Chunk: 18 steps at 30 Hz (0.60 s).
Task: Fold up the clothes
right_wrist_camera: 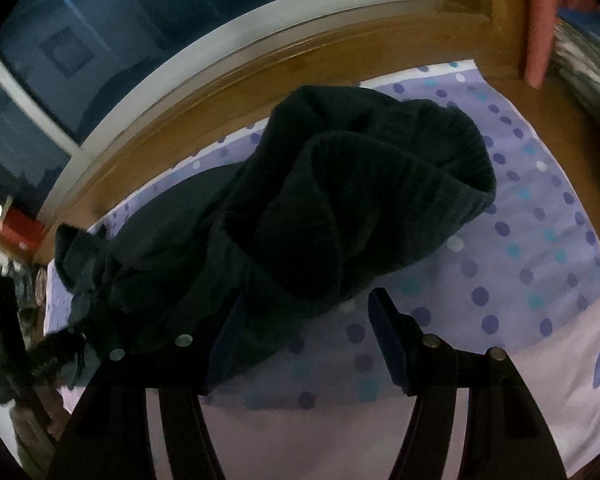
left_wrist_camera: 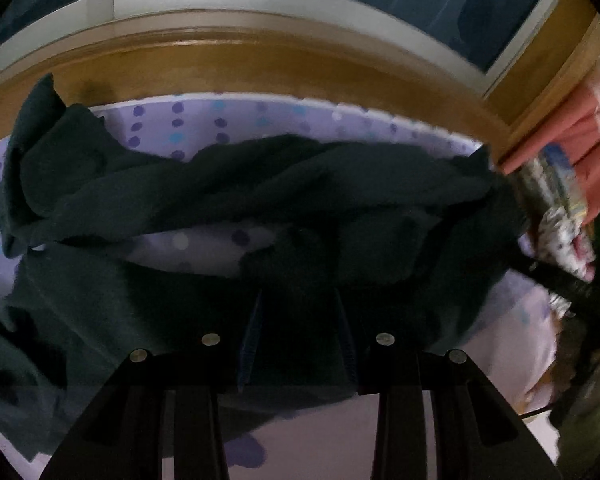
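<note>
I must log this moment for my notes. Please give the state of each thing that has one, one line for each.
dark garment: crumpled, unfolded, lying on the sheet.
dotted sheet: spread flat under the garment.
left gripper: jaws partly apart, dark cloth between them.
right gripper: jaws wide, right finger clear of the cloth.

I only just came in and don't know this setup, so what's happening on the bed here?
A person with a gripper in each hand is working on a dark garment that lies crumpled, not yet folded, on a purple dotted sheet. The left gripper has dark cloth between its fingers. The right gripper stands open at the garment's edge, one finger under the cloth and the other over bare sheet.
</note>
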Motion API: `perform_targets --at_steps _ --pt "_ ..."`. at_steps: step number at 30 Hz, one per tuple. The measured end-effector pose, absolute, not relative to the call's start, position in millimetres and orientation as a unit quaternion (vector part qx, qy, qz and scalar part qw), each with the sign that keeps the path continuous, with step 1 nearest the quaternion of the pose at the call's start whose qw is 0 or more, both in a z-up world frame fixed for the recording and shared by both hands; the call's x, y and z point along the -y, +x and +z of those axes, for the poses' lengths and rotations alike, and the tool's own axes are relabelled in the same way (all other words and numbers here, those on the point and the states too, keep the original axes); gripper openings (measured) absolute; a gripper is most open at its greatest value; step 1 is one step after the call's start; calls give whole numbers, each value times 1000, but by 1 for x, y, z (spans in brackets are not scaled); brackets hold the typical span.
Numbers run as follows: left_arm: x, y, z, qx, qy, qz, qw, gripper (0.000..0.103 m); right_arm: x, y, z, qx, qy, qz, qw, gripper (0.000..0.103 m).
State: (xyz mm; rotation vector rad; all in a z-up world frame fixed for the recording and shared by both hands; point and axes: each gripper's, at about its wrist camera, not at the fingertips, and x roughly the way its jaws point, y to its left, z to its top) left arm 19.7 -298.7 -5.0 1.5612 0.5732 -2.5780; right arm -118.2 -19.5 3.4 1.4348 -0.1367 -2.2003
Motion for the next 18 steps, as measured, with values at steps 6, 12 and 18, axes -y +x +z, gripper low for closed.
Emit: perform_targets --at_steps 6,12,18 --pt "308 26 -21 -226 506 -832 13 39 24 -120 4 74 538 -809 226 64" --pt "310 27 -22 -229 496 -838 -11 41 29 -119 6 74 531 -816 215 64" --pt "311 28 -22 -235 495 -836 -15 42 39 -117 8 59 530 -819 211 68"
